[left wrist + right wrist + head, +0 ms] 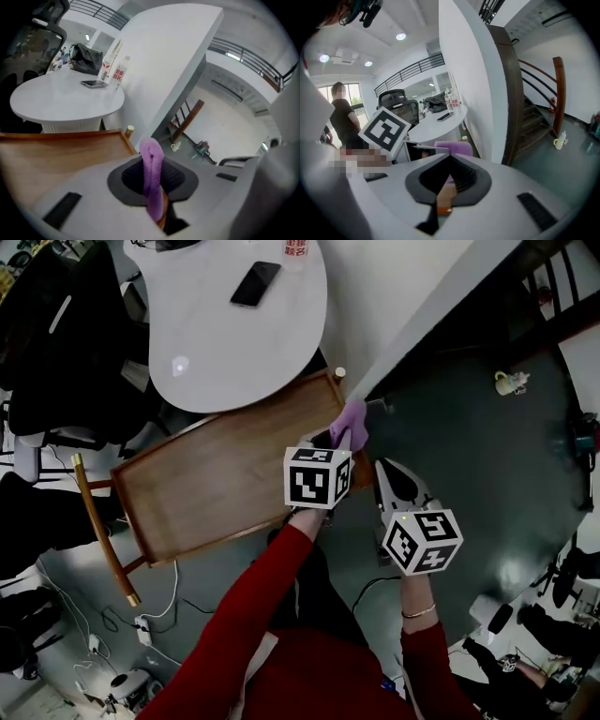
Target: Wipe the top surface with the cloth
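Sleeves: red sleeves [272,615] reach forward from the bottom edge of the head view, one hand on each gripper.
Left gripper: the left gripper [152,180] has its jaws clamped on the cloth, and its marker cube [317,476] sits over the near right part of the wooden top.
Cloth: the purple cloth [152,159] is pinched into an upright fold that sticks out past the jaw tips. It is at the right edge of the wooden top, toward the far right corner. Whether it presses on the wood cannot be told.
Right gripper: the right gripper [449,164] has its jaws drawn together with nothing between them. It hangs just beside the left one, off the right edge of the wooden top.
Wooden top: the wooden top [216,479] is brown with a raised rim and is bare.
Round table: a white round table [234,324] stands just past the far edge of the wooden top, with a dark phone [256,283] lying on it.
Floor: a mug [511,382] stands on the grey floor, well apart to the right.
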{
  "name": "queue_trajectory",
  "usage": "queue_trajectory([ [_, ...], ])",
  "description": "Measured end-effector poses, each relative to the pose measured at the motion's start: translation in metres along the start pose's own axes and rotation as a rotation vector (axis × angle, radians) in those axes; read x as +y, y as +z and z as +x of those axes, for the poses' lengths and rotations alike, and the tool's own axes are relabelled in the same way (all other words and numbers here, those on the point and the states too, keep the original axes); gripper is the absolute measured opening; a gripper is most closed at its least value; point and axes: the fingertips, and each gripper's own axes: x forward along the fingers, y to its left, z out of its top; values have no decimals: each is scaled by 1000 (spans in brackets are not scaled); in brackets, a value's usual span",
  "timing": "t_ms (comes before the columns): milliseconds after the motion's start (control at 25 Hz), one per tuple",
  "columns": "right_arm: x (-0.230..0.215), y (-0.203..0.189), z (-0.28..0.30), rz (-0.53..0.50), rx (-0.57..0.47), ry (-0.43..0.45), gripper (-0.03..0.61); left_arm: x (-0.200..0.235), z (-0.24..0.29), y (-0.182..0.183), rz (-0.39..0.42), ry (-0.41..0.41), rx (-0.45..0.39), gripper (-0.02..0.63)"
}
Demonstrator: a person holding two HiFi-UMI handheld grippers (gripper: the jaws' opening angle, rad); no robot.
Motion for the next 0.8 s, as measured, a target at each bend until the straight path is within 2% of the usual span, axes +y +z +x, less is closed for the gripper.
queue_trajectory([
  [120, 12, 3, 15, -27, 19, 63, 11, 37, -9, -7, 0, 117, 20, 52],
  [240, 42, 8, 45, -72, 47, 177, 11, 92, -49, -14, -49, 247, -16, 52],
  [400, 102, 5, 85, -169, 93, 315, 11, 172, -126, -38, -109, 405, -71, 52],
  [560, 175, -3, 102, -262, 132, 436, 11, 248, -226, -71, -158, 609, -90, 52],
  [640, 206, -11, 109, -288, 150, 492, 11, 280, -272, -90, -172, 721, -85, 52],
  [800, 245, -27, 122, -337, 183, 561, 11, 318, -335, -117, -140, 932, -30, 52],
])
